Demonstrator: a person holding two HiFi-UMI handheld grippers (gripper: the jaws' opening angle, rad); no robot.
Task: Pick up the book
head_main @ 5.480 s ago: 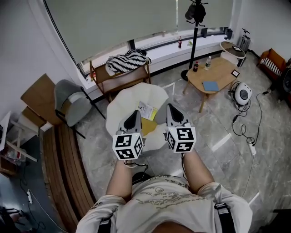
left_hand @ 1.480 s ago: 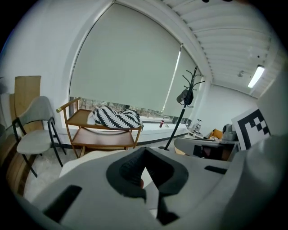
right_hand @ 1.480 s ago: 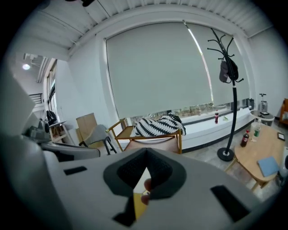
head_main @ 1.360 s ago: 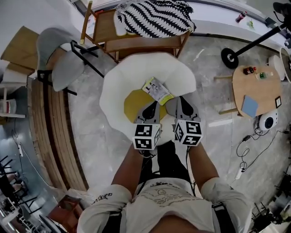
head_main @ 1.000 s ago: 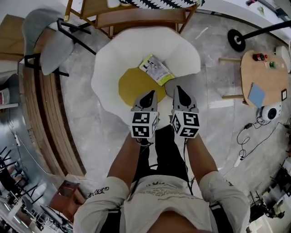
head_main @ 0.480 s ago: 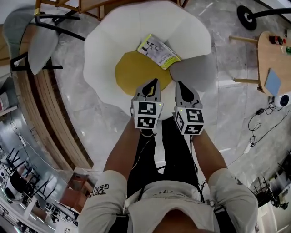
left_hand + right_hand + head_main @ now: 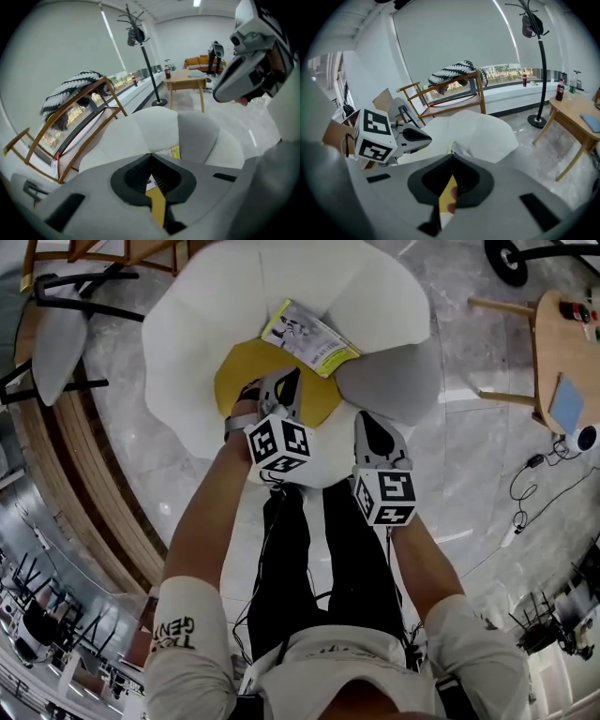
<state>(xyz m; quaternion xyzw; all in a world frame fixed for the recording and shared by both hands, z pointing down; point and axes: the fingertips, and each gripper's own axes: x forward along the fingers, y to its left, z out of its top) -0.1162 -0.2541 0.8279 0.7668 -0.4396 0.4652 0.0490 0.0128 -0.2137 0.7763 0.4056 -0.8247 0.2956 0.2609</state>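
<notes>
Head view: book (image 7: 309, 337) lies just beyond left gripper (image 7: 284, 388), apart.

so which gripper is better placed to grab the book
Left. The left gripper is over the yellow seat cushion, just short of the book; the right gripper hangs farther back. Both are shut, so it must open first.

Grey marble floor (image 7: 487, 474), white petal-shaped chair (image 7: 187, 343), round wooden side table (image 7: 548, 343).
</notes>
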